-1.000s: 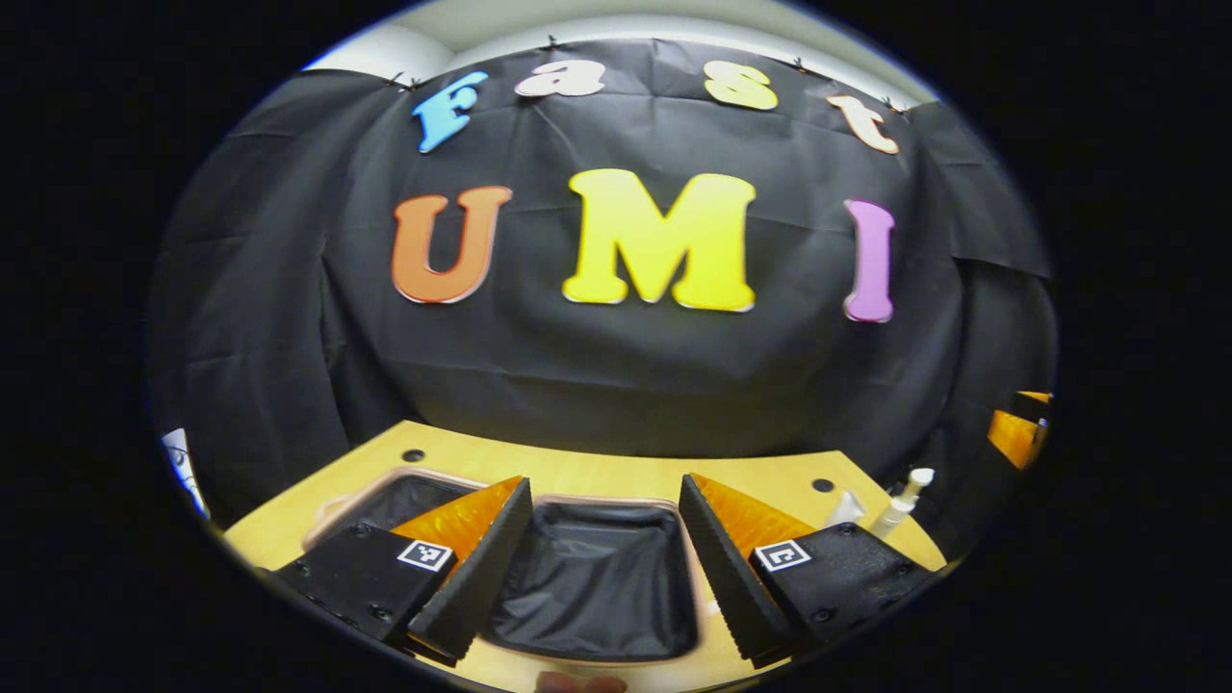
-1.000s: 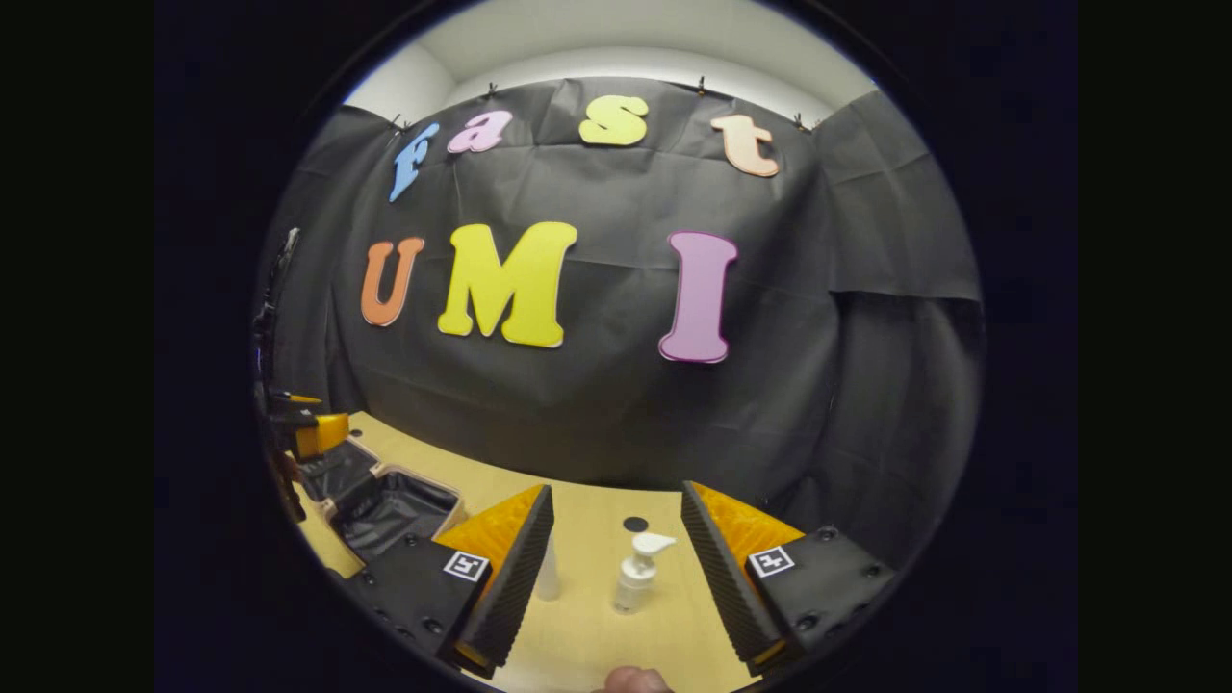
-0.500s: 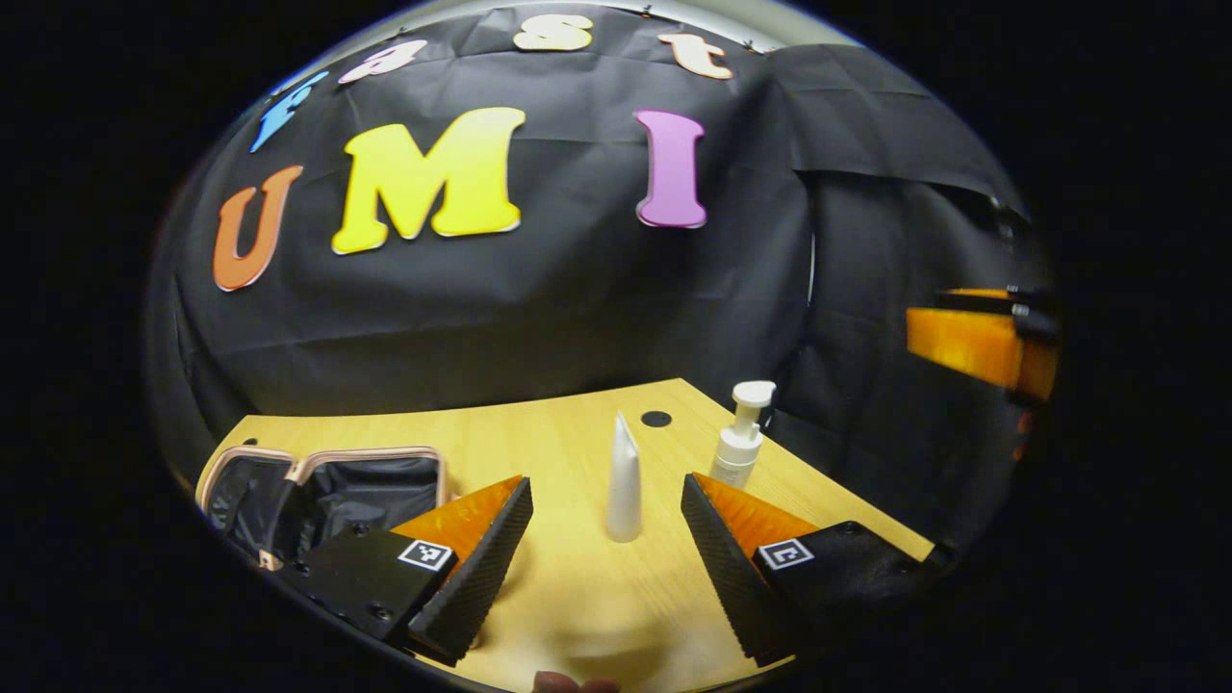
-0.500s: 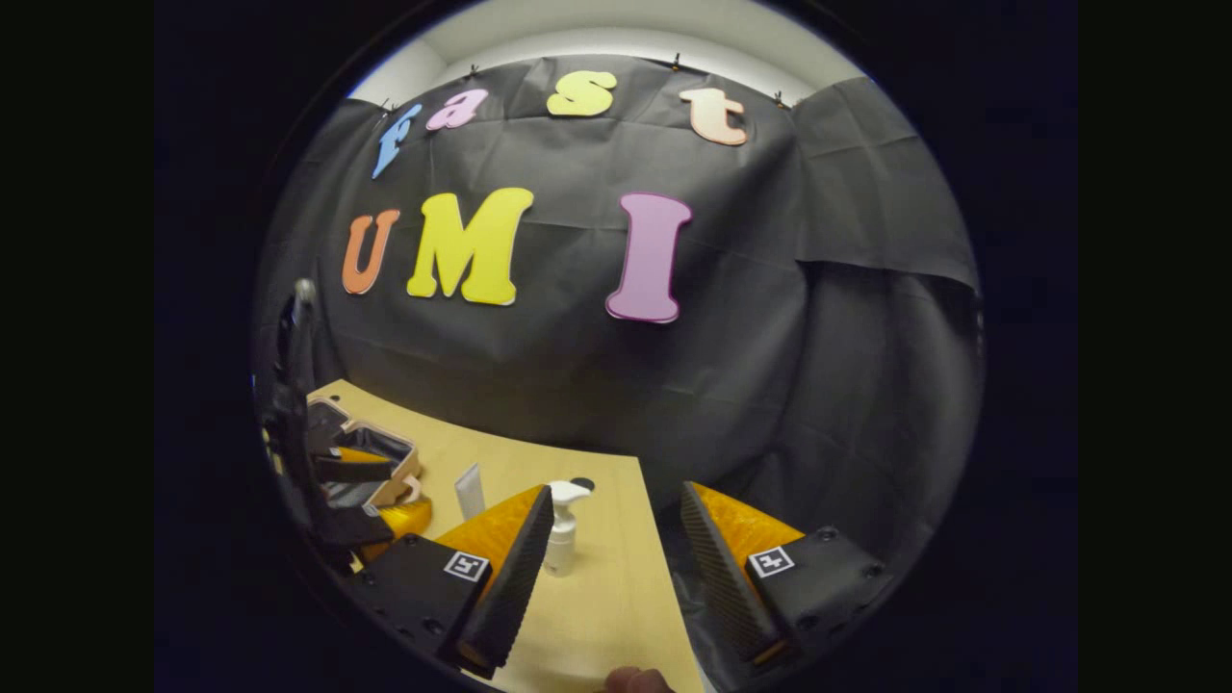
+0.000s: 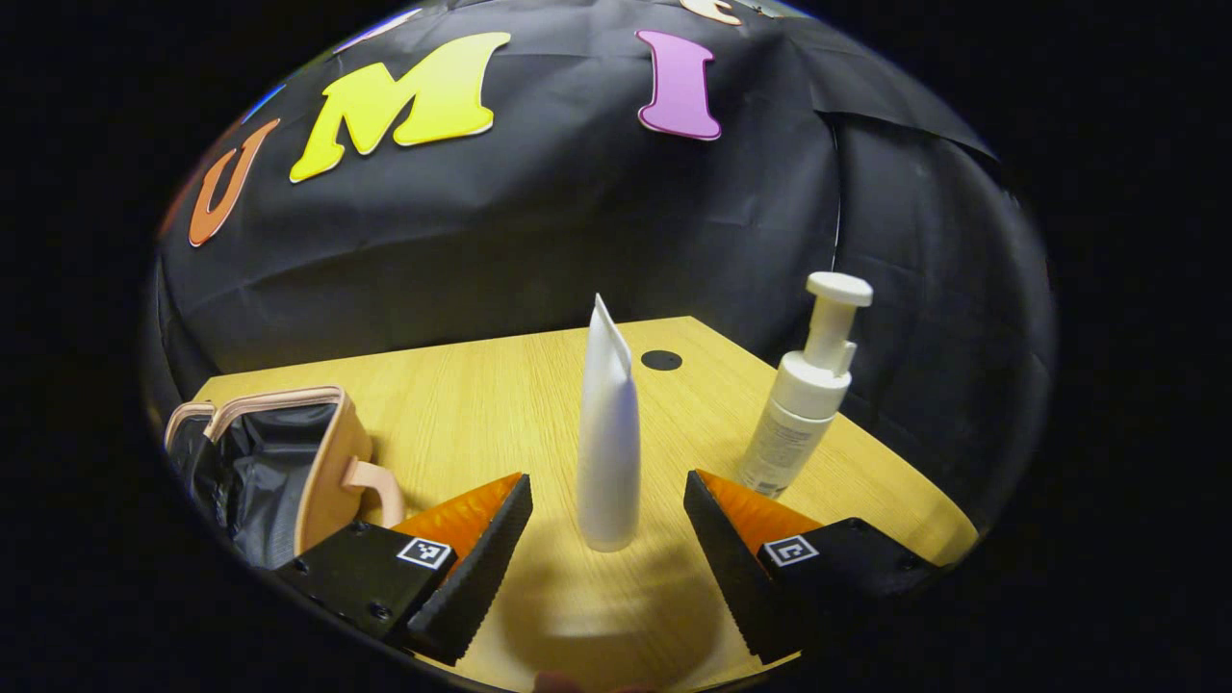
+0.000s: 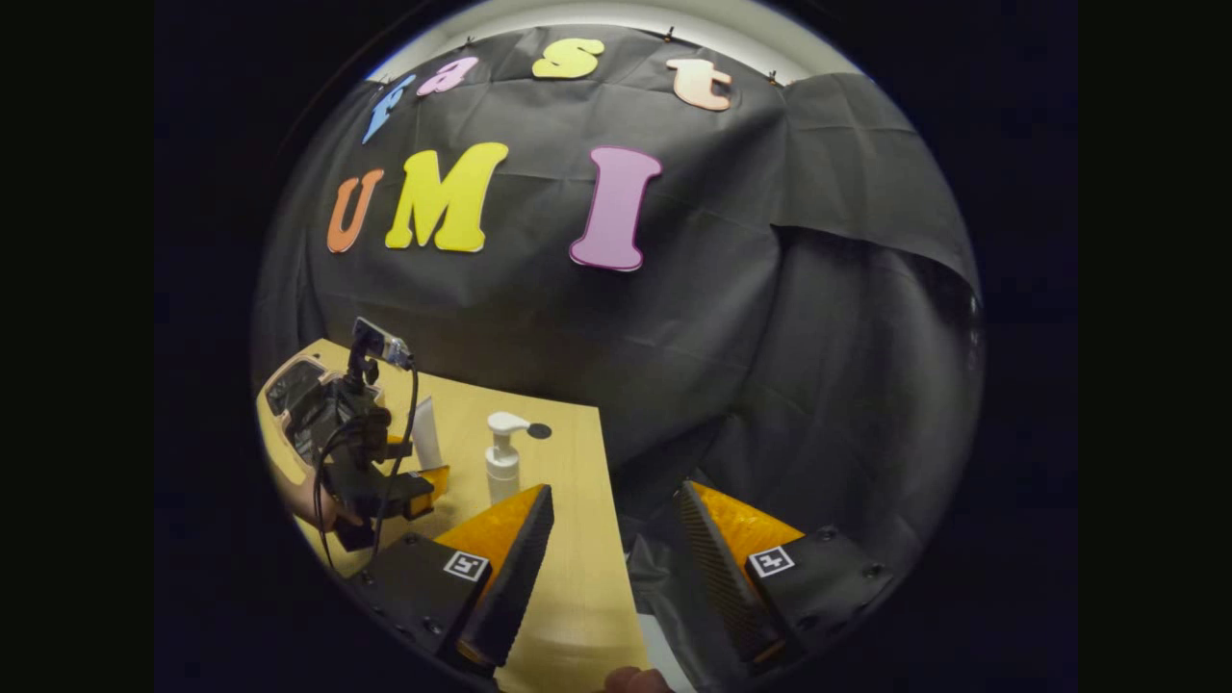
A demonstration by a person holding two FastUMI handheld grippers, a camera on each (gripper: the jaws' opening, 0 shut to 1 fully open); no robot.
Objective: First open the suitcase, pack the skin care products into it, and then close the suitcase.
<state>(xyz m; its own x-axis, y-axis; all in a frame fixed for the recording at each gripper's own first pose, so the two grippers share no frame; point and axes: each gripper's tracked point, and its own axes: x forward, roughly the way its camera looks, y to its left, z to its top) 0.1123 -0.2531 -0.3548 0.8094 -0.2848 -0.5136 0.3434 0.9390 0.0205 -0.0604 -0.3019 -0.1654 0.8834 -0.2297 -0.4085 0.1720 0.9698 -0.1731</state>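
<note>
In the left gripper view, the left gripper (image 5: 606, 539) is held low over the wooden table (image 5: 462, 395) with its fingers spread wide. A white tube (image 5: 607, 433) is seen standing upright on its cap between the two fingers, untouched by either. A white pump bottle (image 5: 804, 395) is placed upright to the right of the tube, near the table's right edge, apart from the tube. The suitcase (image 5: 289, 462) is found at the left of the table, lying open, with its dark lining exposed and a handle on its near side. A small dark hole (image 5: 661, 360) is set in the table behind the tube.

In the right gripper view, the right gripper (image 6: 616, 568) is held with its fingers spread and nothing between them, above the table's right edge. The left gripper (image 6: 371, 472) is seen farther off to the left, gripped by a hand (image 6: 313, 500), with the tube (image 6: 426, 433) just beyond it, the pump bottle (image 6: 501, 462) beside it and the suitcase (image 6: 294, 385) behind.
</note>
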